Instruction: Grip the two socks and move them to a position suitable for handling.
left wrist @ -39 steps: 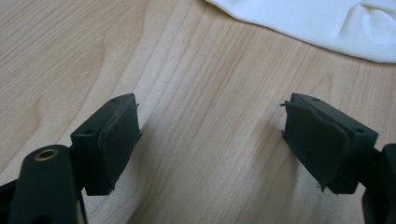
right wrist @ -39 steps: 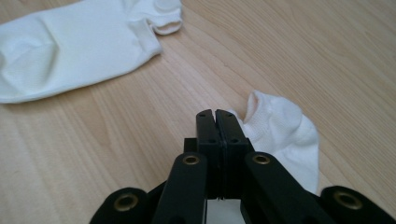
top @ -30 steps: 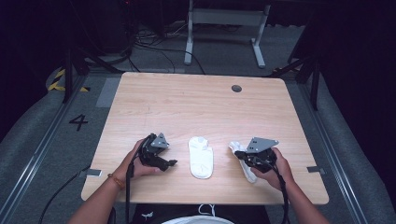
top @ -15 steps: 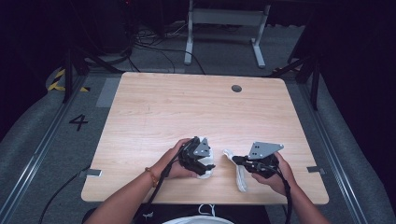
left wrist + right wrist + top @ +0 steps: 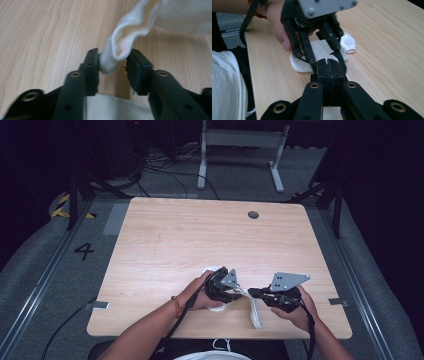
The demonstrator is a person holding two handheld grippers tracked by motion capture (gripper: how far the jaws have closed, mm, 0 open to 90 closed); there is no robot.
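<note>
1. At the near edge of the wooden table (image 5: 200, 240), a person works two handheld grippers close together over white socks (image 5: 255, 312).
2. L gripper (image 5: 113, 62): jaws partly open w/ a ribbed sock cuff (image 5: 120, 47) bunched between them, touching the left pad; not clamped. Looks like it's lining up a bite on the opening.
3. R gripper (image 5: 329, 70): jaws pressed together, white fabric at the tips; probably pinning a sock so the other side can pull.
4. A 2nd white sock (image 5: 348, 43) lies just beyond.
</note>
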